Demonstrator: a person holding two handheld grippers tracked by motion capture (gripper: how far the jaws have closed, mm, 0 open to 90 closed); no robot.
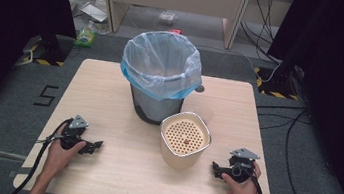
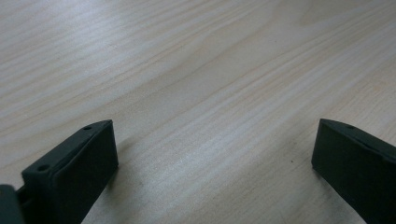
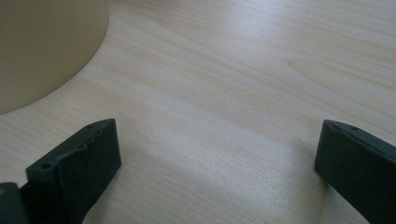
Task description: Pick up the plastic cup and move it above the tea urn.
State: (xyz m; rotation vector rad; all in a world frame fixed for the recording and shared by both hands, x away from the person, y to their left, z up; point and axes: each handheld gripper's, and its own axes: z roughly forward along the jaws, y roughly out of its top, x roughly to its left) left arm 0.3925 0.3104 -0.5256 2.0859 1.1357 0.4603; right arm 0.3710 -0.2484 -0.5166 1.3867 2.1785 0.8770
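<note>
Nearest, at the table's near edge: a left hand (image 1: 59, 155) and a right hand (image 1: 244, 187), each wrapped round a gripper and laid low on the wood. Held the left gripper (image 1: 95, 146) with jaws spread wide, nothing between them but bare grain in the left gripper view (image 2: 215, 154). Held the right gripper (image 1: 216, 169) likewise wide apart and empty, seen the same way from its own camera (image 3: 217, 154).

Then, by size:

- Pale wooden table (image 1: 110, 94), flat and free of clutter around both grippers; grey floor and dark curtains around it, cables to the right.
- Dark bin (image 1: 156, 107) with a blue-rimmed bag, upright at the far middle of the table.
- Beige container (image 1: 177, 158), upright, mouth up, standing just in front and to the right of the bin, apart from both grippers. Lay just beside the right gripper's tips, off to their left in the high view; showed as a beige wall (image 3: 46, 46) at the upper left of the right gripper view. Clearly nearer the right hand than the left.
- Perforated insert (image 1: 181, 128) seated in its mouth.
- Small brown bit (image 1: 186, 142) on that insert.

Probably called for a short sideways reach by the right gripper toward the container's wall.
</note>
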